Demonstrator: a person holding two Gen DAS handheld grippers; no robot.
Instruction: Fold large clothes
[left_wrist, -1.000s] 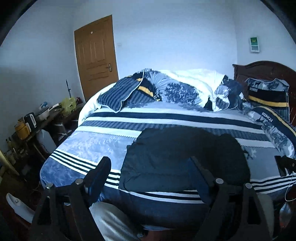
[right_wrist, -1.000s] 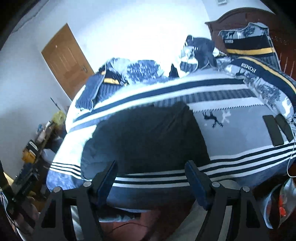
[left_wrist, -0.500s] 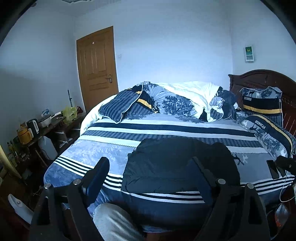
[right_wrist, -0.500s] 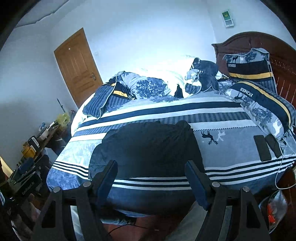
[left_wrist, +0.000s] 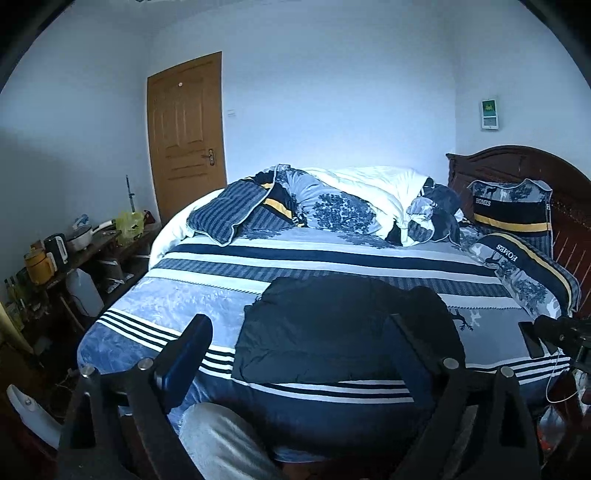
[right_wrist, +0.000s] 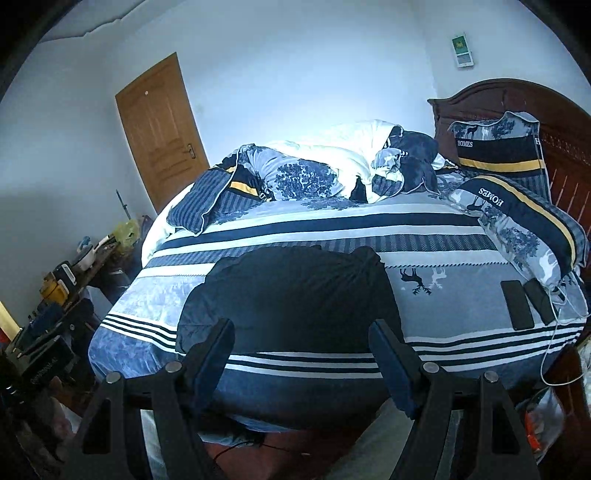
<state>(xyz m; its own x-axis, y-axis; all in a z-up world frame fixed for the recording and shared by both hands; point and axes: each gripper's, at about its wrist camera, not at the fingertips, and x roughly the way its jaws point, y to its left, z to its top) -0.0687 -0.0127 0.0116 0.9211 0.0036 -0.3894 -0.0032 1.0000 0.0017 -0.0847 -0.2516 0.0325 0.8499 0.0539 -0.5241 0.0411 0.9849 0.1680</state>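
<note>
In the left wrist view, the left gripper (left_wrist: 295, 354) is held short of the bed (left_wrist: 177, 295); its jaws have just been spreading, nothing between them. The folded dark jacket (left_wrist: 340, 325) lies near the bed's near edge. In the right wrist view, the right gripper (right_wrist: 301, 354) is seen spread and empty before the same jacket (right_wrist: 291, 295).

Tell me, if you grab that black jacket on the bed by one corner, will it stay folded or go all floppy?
Probably floppy. The black jacket looks soft and puffy, with rounded, sagging edges, so lifted by one corner it would likely unfold and dangle. Its smooth dark surface hints that it may slip between pads. It seems light for its size, barely denting the striped bedspread.
</note>
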